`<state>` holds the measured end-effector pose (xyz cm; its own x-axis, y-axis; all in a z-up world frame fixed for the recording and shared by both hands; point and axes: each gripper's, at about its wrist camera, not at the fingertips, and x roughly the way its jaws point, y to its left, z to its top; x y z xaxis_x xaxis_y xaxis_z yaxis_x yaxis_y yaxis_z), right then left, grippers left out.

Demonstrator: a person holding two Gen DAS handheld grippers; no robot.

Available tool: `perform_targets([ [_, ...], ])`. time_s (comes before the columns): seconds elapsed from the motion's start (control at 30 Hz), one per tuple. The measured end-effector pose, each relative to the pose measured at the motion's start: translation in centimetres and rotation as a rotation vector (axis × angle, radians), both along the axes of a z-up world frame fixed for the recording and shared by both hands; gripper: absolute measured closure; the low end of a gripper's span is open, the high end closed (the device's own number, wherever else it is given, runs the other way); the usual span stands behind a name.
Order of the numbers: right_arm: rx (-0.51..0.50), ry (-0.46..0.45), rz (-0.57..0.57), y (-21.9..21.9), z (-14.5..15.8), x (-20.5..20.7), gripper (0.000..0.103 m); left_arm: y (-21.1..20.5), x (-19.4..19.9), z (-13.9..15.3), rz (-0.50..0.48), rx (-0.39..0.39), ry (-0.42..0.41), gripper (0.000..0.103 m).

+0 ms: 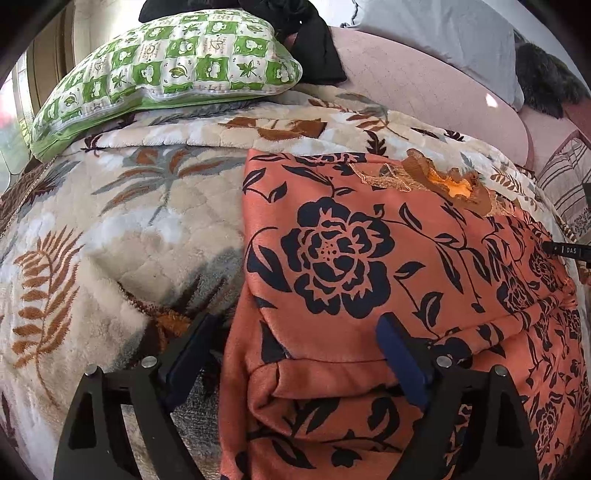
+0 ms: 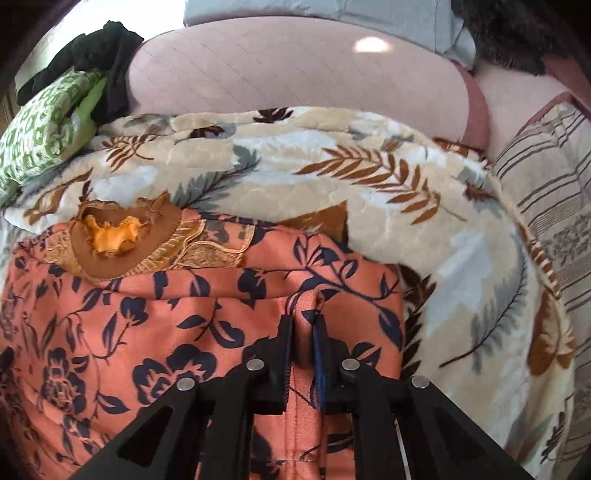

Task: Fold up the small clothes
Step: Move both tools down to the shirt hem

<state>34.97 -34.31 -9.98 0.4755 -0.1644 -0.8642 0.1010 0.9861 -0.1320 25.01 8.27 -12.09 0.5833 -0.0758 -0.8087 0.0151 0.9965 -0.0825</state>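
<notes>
An orange garment with a dark navy flower print (image 1: 369,258) lies on the leaf-patterned blanket (image 1: 129,221), folded over at its near edge. Its brown collar with gold lace and an orange frill (image 1: 454,184) points away. My left gripper (image 1: 295,325) is open, its fingers standing either side of the garment's near left corner. In the right wrist view my right gripper (image 2: 304,321) is shut on a pinched ridge of the same garment (image 2: 147,302) near its right edge. The collar (image 2: 114,236) shows at the upper left there.
A green and white patterned pillow (image 1: 166,66) and a black cloth (image 1: 314,44) lie at the far left. A pink cushion (image 2: 295,70) and a grey one (image 1: 443,33) are behind the blanket. A striped fabric (image 2: 546,206) lies at the right.
</notes>
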Motion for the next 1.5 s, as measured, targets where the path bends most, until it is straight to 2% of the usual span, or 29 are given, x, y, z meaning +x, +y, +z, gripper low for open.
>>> perform_targets([
  [0.03, 0.042, 0.025, -0.032, -0.9, -0.9, 0.2, 0.09, 0.0, 0.0, 0.0, 0.0, -0.001, 0.0, 0.013],
  [0.07, 0.064, 0.003, -0.047, -1.4, -0.6, 0.0, 0.088, 0.2, 0.0, 0.0, 0.001, -0.009, 0.0, 0.013],
  [0.13, 0.036, -0.031, -0.051, -0.8, 0.9, -0.8, 0.074, 0.2, 0.0, 0.0, 0.001, -0.009, 0.001, 0.013],
  [0.17, 0.042, -0.061, -0.046, -0.5, 2.1, -1.5, 0.05, 0.1, 0.0, 0.0, 0.001, -0.002, 0.0, 0.013],
  [0.2, 0.058, -0.118, -0.054, -0.4, 3.4, -2.2, 0.033, 0.1, 0.0, 0.0, 0.001, 0.001, -0.001, 0.013],
  [0.27, 0.107, -0.214, -0.053, 0.3, 6.1, -3.7, 0.031, 0.2, 0.0, 0.0, 0.001, -0.005, 0.0, 0.013],
  [0.33, 0.277, -0.238, -0.005, 0.5, 7.1, -4.6, 0.03, 0.1, 0.0, 0.0, 0.001, -0.003, 0.002, 0.013],
  [0.37, 0.38, -0.213, 0.02, 0.6, 6.7, -4.8, 0.026, 0.1, 0.0, 0.0, 0.001, 0.0, 0.003, 0.012],
  [0.43, 0.522, -0.11, 0.009, 0.3, 3.7, -5.2, 0.026, 0.0, 0.1, 0.0, 0.002, 0.004, 0.005, 0.012],
  [0.47, 0.545, -0.032, -0.022, -0.3, 1.2, -5.1, 0.026, 0.0, 0.1, 0.0, -0.001, 0.0, 0.006, 0.011],
  [0.5, 0.557, 0.043, -0.078, -1.2, -1.2, -5.2, 0.033, 0.0, 0.1, 0.0, -0.002, -0.001, 0.007, 0.011],
  [0.53, 0.571, 0.002, -0.101, -1.8, -1.0, -5.9, 0.039, 0.2, 0.1, 0.0, -0.001, -0.008, 0.003, 0.011],
  [0.57, 0.577, -0.037, -0.104, -1.7, 0.3, -6.6, 0.04, 0.3, 0.0, 0.0, -0.002, -0.016, 0.0, 0.011],
  [0.67, 0.59, -0.14, -0.027, -0.1, 4.9, -10.2, 0.033, 0.2, 0.0, -0.1, -0.007, -0.017, -0.003, 0.009],
  [0.73, 0.576, -0.18, 0.019, 0.7, 6.7, -14.3, 0.033, 0.4, -0.2, -0.1, -0.013, -0.035, -0.016, 0.009],
  [0.87, 0.532, -0.196, 0.041, 0.3, 6.8, -23.6, 0.032, 1.8, -1.8, 1.2, -0.003, -0.123, -0.021, 0.008],
  [0.93, 0.535, -0.214, 0.028, -0.8, 6.5, -28.0, 0.032, 2.4, -4.7, 3.5, 0.04, -0.156, -0.037, 0.009],
  [1.0, 0.537, -0.249, 0.014, -2.3, 6.4, -31.9, 0.032, 2.6, -8.7, 6.2, 0.024, -0.182, -0.068, 0.008],
  [1.1, 0.547, -0.303, -0.027, -5.0, 6.5, -36.9, 0.032, 3.2, -15.8, 8.8, 0.023, -0.178, -0.125, 0.008],
  [1.2, 0.595, -0.357, -0.059, -7.2, 6.7, -39.6, 0.032, 4.1, -22.1, 9.4, 0.055, -0.163, -0.127, 0.008],
  [1.3, 0.63, -0.398, -0.049, -8.0, 6.8, -40.9, 0.032, 4.8, -26.3, 8.3, 0.09, -0.198, -0.078, 0.008],
  [1.4, 0.648, -0.419, -0.013, -7.5, 7.0, -41.2, 0.032, 4.8, -27.8, 6.2, 0.095, -0.192, -0.003, 0.008],
  [1.5, 0.665, -0.43, 0.016, -6.6, 7.2, -41.3, 0.032, 4.4, -28.1, 4.6, 0.099, -0.181, 0.037, 0.008],
])
